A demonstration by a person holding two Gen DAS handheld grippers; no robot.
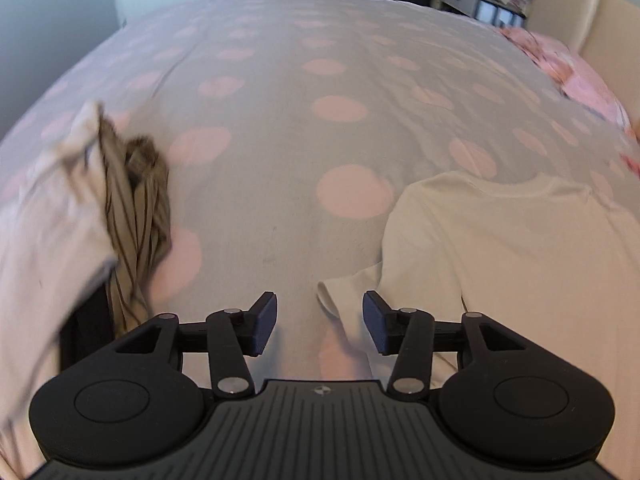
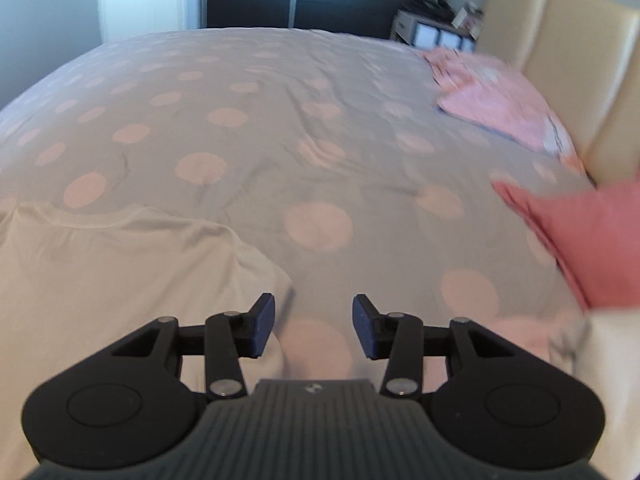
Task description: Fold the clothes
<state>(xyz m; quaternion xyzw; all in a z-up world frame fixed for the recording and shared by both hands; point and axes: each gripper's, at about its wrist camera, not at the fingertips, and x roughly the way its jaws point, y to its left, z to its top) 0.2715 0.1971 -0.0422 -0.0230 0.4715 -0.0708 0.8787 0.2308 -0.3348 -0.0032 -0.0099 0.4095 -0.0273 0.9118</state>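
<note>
Duvet cover [image 1: 280,152], grey with pale pink dots: spread over the whole bed, soft base under every item; taken as the landmark.

White T-shirt [image 1: 500,248]: laid flat on the duvet cover at its near edge, neckline toward the far side, one short sleeve [image 1: 344,292] poking out toward the left gripper. Judged light, limp, thin cotton; likely to sag and crease when lifted from one point. Best taken at hem corners or shoulder seams, a pinch through both layers, one corner per gripper.

Unfolded pile, cream garment [image 1: 60,208] with striped brown one [image 1: 136,216]: heaped at the left edge of the duvet cover, blurred. Judged soft and tangled; to be separated before lifting.

Pink folded items [image 2: 496,100] at the headboard end of the duvet cover; coral cloth [image 2: 592,240] nearer, at the right edge.

Left gripper [image 1: 319,322]: jaws parted, nothing between the pads, hanging above the duvet cover just beside the sleeve tip.

Right gripper [image 2: 314,324]: jaws parted, empty, above bare duvet cover just off the T-shirt's right side.
</note>
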